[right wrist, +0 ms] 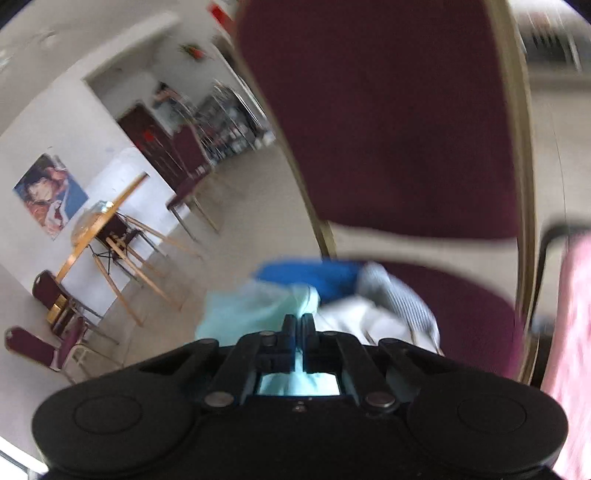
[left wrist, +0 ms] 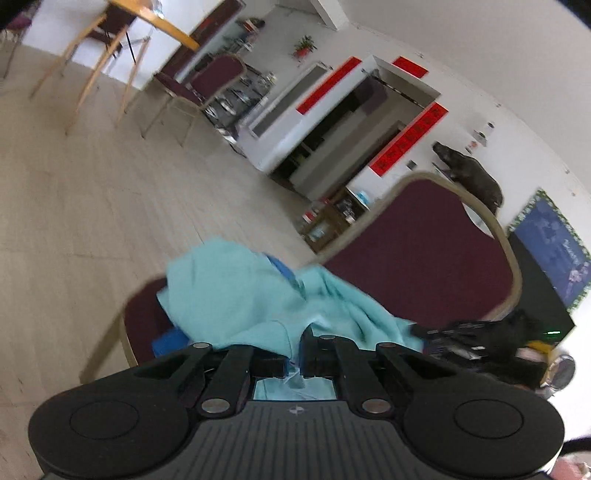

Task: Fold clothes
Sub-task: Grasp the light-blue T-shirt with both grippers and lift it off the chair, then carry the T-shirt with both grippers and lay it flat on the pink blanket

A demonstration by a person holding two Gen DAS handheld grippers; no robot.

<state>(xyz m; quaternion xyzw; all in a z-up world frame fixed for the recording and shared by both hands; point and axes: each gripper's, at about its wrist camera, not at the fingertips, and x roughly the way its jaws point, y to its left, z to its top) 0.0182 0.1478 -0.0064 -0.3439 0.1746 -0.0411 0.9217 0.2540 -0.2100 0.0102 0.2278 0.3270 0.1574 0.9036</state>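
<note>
At lower centre of each wrist view, 1 gripper: the left gripper (left wrist: 294, 350) and the right gripper (right wrist: 298, 334) each have their fingers pinched narrow on the light teal garment (left wrist: 236, 295). The garment lies heaped with a blue cloth (right wrist: 314, 275) and a white striped cloth (right wrist: 402, 299) on the seat of a maroon chair (left wrist: 417, 258), mid-frame. Upper left: wooden table (left wrist: 155, 18), further chairs.

crumpled light-teal garment (left wrist: 236, 295), heaped on chair seat (left wrist: 142, 314)

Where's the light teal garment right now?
The light teal garment lies bunched on the maroon padded chair seat, over blue clothing, with both the left gripper and right gripper closed on it.
</note>
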